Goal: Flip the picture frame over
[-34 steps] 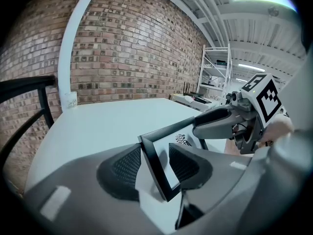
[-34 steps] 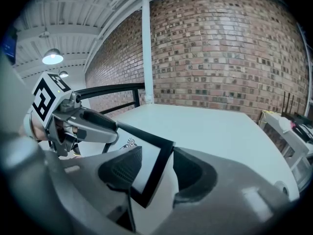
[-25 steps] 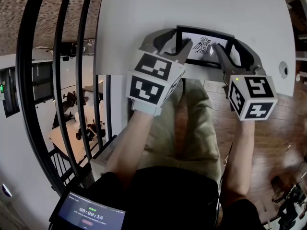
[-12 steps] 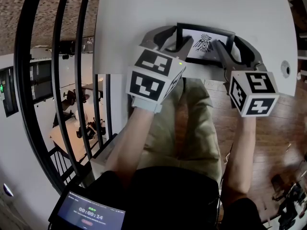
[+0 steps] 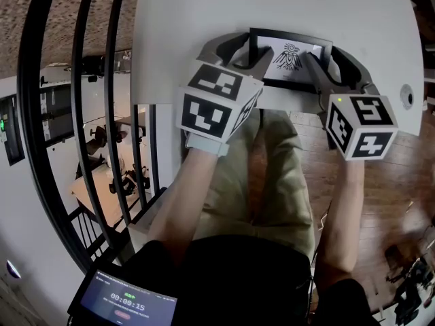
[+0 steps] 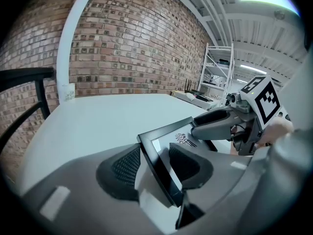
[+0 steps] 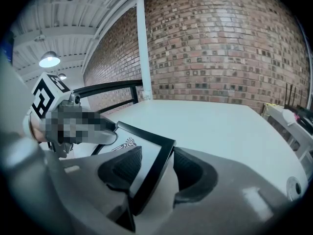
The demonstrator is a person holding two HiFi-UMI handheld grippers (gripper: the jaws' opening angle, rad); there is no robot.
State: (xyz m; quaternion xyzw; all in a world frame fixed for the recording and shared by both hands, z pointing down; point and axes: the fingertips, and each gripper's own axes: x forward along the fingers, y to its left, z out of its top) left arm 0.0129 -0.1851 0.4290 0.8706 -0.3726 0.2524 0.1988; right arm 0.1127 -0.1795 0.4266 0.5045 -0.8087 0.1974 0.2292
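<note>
A black picture frame (image 5: 291, 41) with a white picture and a dark bird-like emblem is at the near edge of the white table (image 5: 204, 12), picture side up. My left gripper (image 5: 248, 53) is shut on its left edge, and my right gripper (image 5: 331, 63) on its right edge. In the left gripper view the frame's black edge (image 6: 164, 168) runs between the pads, tilted, with its near corner off the table. In the right gripper view the frame (image 7: 151, 173) sits likewise between the pads of the right gripper (image 7: 156, 168).
Black railing bars (image 5: 81, 114) stand left of the table, with a lower floor beyond them. A round grommet (image 5: 406, 95) sits at the table's right edge. A tablet with a timer (image 5: 126, 304) is at the bottom left. A wooden floor (image 5: 394, 195) lies at the right.
Both grippers and the frame have shifted a little away from me, further onto the table. The grip on both edges looks the same.
</note>
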